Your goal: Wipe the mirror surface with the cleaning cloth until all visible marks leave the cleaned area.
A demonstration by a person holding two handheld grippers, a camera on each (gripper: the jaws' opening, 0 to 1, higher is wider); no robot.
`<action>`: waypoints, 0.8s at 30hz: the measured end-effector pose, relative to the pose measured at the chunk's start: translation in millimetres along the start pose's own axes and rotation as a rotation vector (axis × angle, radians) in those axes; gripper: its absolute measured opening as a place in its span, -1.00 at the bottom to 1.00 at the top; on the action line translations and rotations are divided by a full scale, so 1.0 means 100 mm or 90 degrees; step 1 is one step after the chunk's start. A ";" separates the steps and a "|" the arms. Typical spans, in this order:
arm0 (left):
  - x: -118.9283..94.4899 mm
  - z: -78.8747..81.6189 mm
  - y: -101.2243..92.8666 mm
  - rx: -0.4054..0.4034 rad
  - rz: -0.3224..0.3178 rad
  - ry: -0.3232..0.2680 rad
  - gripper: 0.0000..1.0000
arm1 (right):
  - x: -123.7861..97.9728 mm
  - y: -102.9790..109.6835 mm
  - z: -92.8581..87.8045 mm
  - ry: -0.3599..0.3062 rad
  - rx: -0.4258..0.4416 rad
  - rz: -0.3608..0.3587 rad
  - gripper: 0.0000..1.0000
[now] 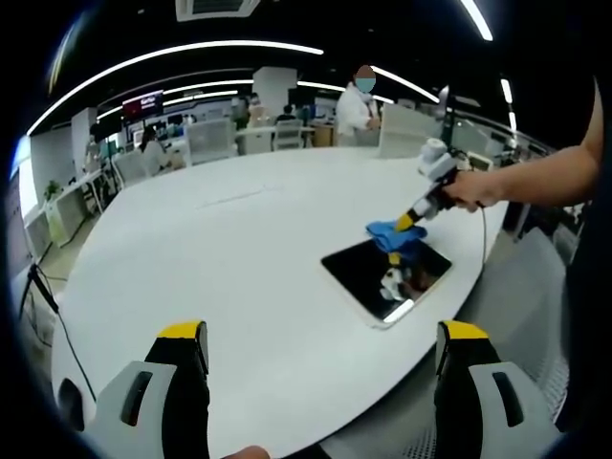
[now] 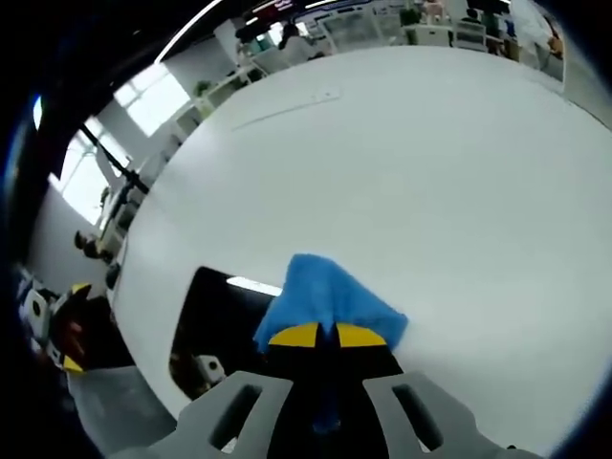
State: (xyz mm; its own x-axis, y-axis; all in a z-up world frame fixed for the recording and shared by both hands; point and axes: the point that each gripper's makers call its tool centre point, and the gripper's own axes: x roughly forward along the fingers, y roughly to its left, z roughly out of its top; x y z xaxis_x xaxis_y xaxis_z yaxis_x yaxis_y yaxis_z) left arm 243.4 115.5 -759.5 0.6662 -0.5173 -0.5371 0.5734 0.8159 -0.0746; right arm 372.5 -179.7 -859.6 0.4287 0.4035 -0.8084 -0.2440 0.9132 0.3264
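White counter (image 1: 239, 249) spans mid-frame in left gripper view; mirror (image 1: 382, 277) lies right of centre near the counter's edge. Step, I'd judge: wiping just starting at the mirror's far edge. Blue cloth (image 2: 330, 301) sits pinched in right gripper (image 2: 327, 335), jaws closed on it. Next move prob. needs strokes across the glass w/ downward pressure. Left gripper (image 1: 320, 344), lower frame, is open, holding nothing, well apart from the mirror.
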 end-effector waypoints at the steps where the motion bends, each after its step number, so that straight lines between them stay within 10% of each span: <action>1: 0.00 0.00 0.00 0.000 0.000 0.000 0.99 | -0.01 0.00 0.00 -0.001 -0.003 0.001 -0.99; 24: 0.05 0.06 -0.01 0.010 -0.009 -0.001 0.99 | -0.41 -0.41 -0.08 -0.023 0.023 -0.032 -0.99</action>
State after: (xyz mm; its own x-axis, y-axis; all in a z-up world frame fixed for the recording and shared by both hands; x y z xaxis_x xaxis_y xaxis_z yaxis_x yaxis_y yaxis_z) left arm 249.1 110.6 -757.7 0.6587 -0.5291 -0.5350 0.5899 0.8045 -0.0693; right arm 358.3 -234.4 -844.0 0.4715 0.3578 -0.8060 -0.1904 0.9337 0.3031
